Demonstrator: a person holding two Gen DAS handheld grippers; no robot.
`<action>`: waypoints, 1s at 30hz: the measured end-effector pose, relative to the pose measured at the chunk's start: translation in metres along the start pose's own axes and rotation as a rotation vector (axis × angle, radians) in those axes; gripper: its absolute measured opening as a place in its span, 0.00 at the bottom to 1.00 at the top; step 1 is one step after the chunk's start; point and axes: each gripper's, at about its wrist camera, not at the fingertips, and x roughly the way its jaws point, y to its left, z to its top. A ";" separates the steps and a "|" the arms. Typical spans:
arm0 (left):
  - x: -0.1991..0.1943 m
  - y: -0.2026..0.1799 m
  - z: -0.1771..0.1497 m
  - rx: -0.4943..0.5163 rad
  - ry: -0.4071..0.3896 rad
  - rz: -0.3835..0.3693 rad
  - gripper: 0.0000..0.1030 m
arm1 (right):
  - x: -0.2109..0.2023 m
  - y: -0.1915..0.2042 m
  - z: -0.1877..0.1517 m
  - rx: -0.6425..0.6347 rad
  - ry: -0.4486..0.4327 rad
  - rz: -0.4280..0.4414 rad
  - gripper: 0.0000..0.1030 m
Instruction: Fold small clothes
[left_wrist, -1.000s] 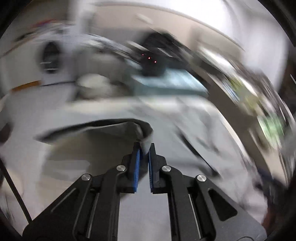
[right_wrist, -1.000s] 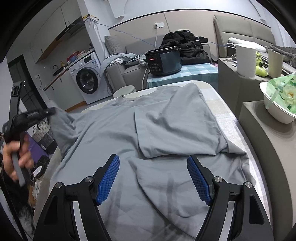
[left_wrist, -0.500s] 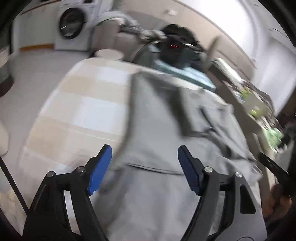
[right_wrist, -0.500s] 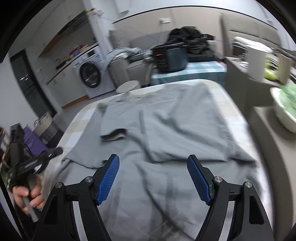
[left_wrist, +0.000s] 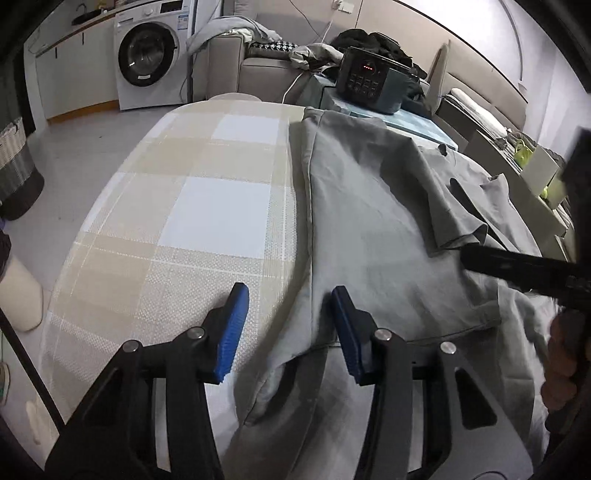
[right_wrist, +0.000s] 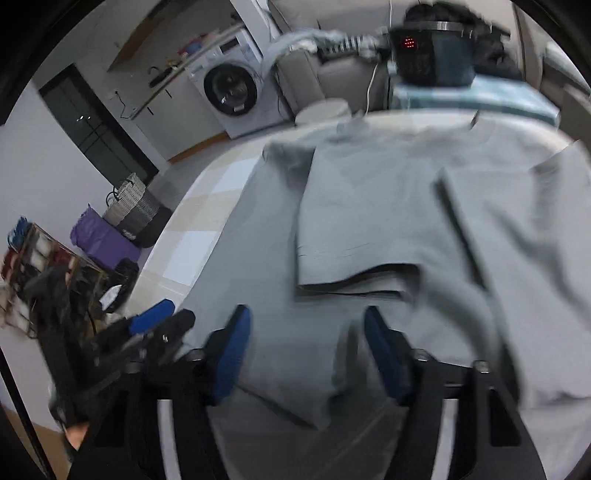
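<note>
Left wrist view gives me the grey T-shirt (left_wrist: 369, 229) spread over the right half of the frame, its left side folded in so a straight edge runs down the middle of the checked tablecloth (left_wrist: 207, 192). One sleeve lies doubled across the chest toward the upper right. My left gripper (left_wrist: 286, 328) sits at the lower centre, its jaws closing with the shirt's near left edge between the blue pads; the pads do not press the cloth (a gap shows on both sides). At the right edge of this frame I see part of the other tool and a few fingers on its handle.

Right wrist view is blurred. My right gripper (right_wrist: 308, 350) hangs over the shirt's lower part at the bottom centre, jaws closing, with cloth under them but not pinched. The left tool shows at the lower left of that frame.

Farther out, at the top: a washing machine (left_wrist: 147, 59) upper left, a grey sofa (left_wrist: 258, 70) beside it, and a black cooker (left_wrist: 369, 77) with red lights on a teal cloth.
</note>
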 end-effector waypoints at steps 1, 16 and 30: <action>0.000 0.001 0.001 -0.005 -0.001 -0.005 0.42 | 0.009 0.004 0.003 -0.023 0.026 0.028 0.53; -0.002 0.007 0.001 -0.014 -0.009 -0.030 0.44 | -0.069 -0.043 0.039 0.057 -0.256 -0.326 0.43; -0.038 0.011 -0.006 -0.054 0.009 -0.031 0.65 | -0.185 -0.070 -0.114 -0.001 -0.208 -0.330 0.78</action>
